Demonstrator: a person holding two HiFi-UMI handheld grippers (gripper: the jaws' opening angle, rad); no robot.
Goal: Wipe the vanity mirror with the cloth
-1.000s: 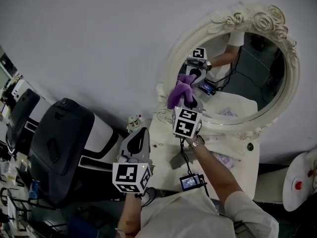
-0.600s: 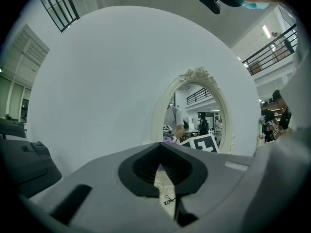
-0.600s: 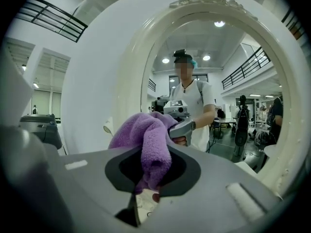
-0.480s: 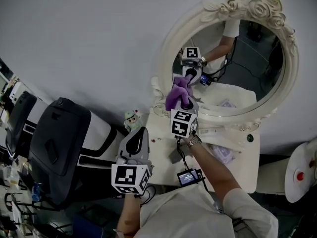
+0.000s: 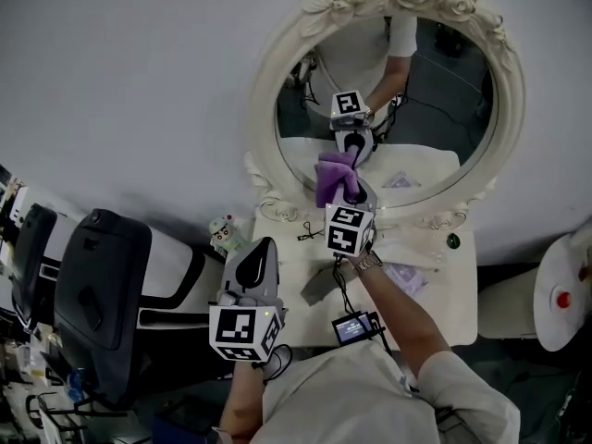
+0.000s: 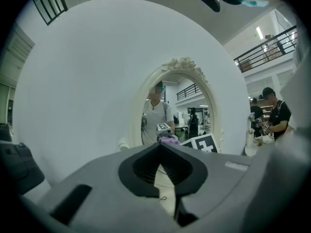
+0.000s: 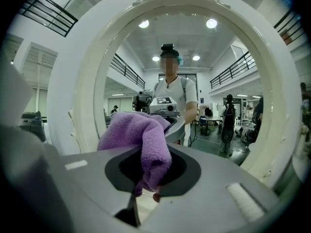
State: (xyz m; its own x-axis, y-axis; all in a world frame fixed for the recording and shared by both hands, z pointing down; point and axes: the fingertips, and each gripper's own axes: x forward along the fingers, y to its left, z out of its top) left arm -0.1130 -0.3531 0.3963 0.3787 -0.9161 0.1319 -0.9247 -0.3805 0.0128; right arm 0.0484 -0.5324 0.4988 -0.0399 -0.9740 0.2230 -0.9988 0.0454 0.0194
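Right gripper view: right tool [image 7: 148,152] pinches purple cloth [image 7: 133,130] against the vanity mirror [image 7: 218,106]; left tool [image 6: 160,147] pressed together.

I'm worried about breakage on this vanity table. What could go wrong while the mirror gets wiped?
1. The cloth hangs bunched from the right gripper; its hard fingers could scrape the glass.
2. The left gripper is shut and off the vanity mirror, so pressure might rock it.
3. The figurine beside the frame could get knocked over.
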